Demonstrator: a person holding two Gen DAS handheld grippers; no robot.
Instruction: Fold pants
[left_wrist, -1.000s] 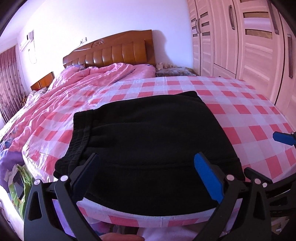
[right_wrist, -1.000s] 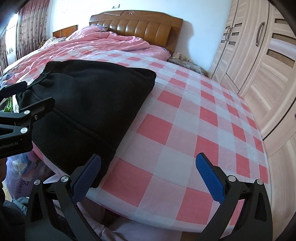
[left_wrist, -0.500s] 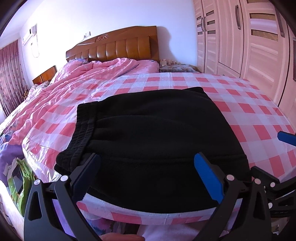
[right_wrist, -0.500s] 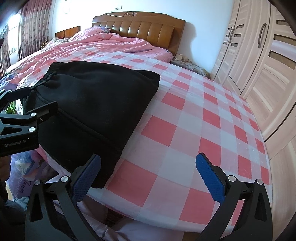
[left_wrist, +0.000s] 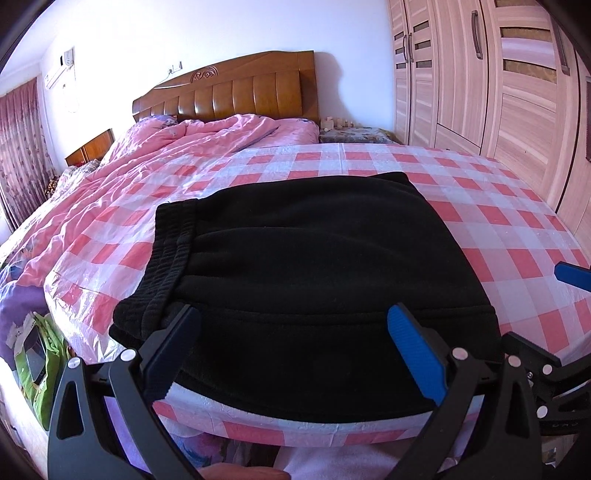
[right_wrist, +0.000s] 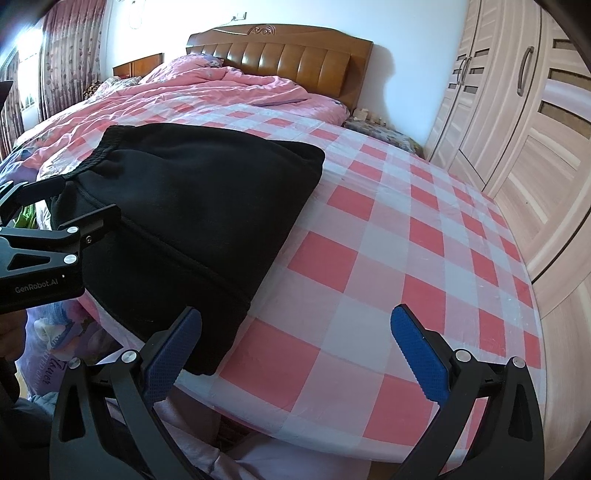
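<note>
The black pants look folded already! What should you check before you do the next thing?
1. Left gripper open and empty: ok.
2. Right gripper open and empty: ok.
3. Black pants lying flat in a folded stack on the checkered sheet: ok.
4. Waistband edges lined up: cannot tell, its near end bunches.
5. Pants fully on the bed: not ok, the near edge sits right at the bed's edge.
6. Both grippers apart from each other: ok.

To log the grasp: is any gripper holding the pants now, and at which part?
Nothing is held. The left gripper and right gripper are both open above the folded black pants.
</note>
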